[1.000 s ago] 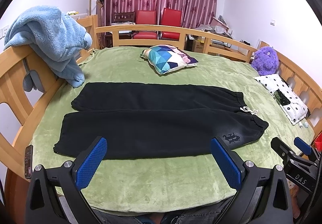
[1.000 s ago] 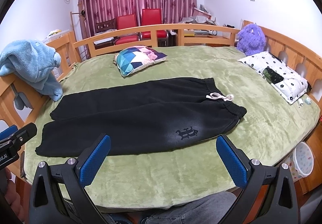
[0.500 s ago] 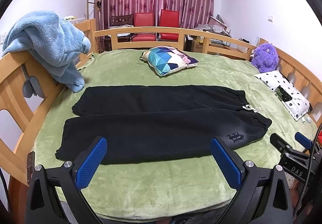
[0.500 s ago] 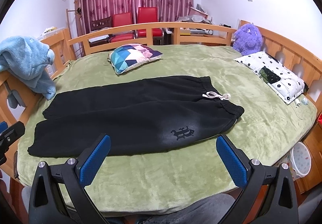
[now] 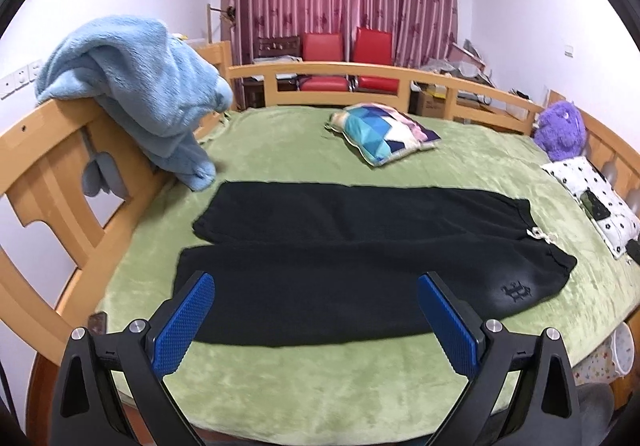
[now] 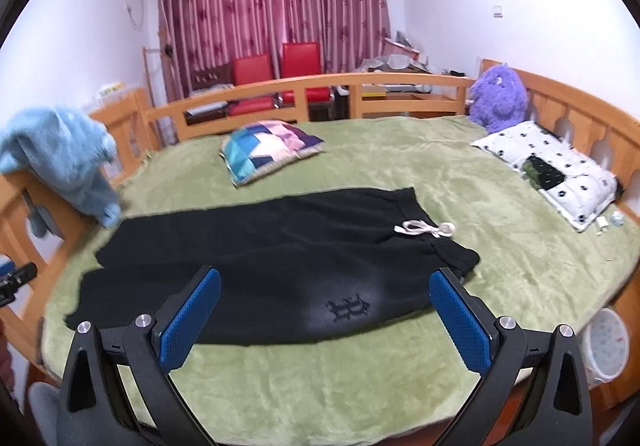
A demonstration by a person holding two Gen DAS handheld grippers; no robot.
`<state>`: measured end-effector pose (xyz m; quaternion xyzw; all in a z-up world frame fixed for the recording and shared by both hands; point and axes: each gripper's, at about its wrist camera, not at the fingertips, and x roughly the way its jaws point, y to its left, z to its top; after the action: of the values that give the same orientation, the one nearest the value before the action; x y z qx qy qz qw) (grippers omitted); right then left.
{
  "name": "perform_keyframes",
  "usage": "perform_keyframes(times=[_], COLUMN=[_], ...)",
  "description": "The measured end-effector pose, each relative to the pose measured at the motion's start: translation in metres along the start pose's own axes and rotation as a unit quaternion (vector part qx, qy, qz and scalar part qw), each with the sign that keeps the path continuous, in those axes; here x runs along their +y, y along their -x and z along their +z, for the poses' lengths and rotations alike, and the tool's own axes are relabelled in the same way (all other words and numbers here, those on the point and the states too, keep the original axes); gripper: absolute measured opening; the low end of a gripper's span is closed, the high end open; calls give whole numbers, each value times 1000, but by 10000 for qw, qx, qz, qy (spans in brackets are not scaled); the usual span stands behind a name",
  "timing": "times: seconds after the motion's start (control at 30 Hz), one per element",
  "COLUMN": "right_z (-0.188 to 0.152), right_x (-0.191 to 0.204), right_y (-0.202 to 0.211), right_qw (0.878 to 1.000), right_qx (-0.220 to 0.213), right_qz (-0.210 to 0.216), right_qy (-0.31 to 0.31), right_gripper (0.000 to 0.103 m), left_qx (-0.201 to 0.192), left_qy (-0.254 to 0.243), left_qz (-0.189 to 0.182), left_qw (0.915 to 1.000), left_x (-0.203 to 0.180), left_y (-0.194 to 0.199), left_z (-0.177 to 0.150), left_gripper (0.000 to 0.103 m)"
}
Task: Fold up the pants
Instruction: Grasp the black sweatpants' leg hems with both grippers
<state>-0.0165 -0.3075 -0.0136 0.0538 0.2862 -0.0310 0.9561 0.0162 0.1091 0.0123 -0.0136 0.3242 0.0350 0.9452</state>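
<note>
Black pants (image 5: pixel 360 246) lie flat on the green blanket, both legs spread side by side, cuffs to the left, waistband with a white drawstring (image 5: pixel 540 234) to the right. They also show in the right wrist view (image 6: pixel 280 266), with an embroidered logo (image 6: pixel 348 306) near the front edge. My left gripper (image 5: pixel 316 320) is open and empty, above the near leg. My right gripper (image 6: pixel 326 318) is open and empty, above the hip area near the logo. Part of the left gripper shows at the left edge of the right wrist view (image 6: pixel 16 278).
A colourful pillow (image 5: pixel 384 133) lies behind the pants. A light blue blanket (image 5: pixel 140 85) hangs over the wooden bed rail (image 5: pixel 52 173) at left. A purple plush toy (image 6: pixel 498 97) and a dotted pillow (image 6: pixel 552 169) sit at right. A white bin (image 6: pixel 604 346) stands beside the bed.
Both grippers have moved forward and closer over the bed, so the pants sit nearer to the fingers. The left view has swung right. The pants have not moved.
</note>
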Motion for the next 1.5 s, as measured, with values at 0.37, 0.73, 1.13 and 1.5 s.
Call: perform_keyframes(times=[0.37, 0.73, 1.13, 1.5], right_z=[-12, -110, -128, -120], right_x=[-22, -48, -77, -79], right_y=[-80, -202, -260, -277], right_qw=[9977, 9842, 9694, 9748], right_qx=[604, 1765, 2229, 1908], right_qz=[257, 24, 56, 265], right_qy=[-182, -138, -1027, -1126], right_gripper=[95, 77, 77, 14], left_qx=[362, 2073, 2555, 2282], left_qy=[114, 686, 1531, 1442], left_qz=[93, 69, -37, -271], left_qw=[9992, 9759, 9546, 9625], left_x=[36, 48, 80, 81], left_y=[-64, -210, -254, -263], left_z=[9, -89, -144, -117], left_gripper=[102, 84, 86, 8])
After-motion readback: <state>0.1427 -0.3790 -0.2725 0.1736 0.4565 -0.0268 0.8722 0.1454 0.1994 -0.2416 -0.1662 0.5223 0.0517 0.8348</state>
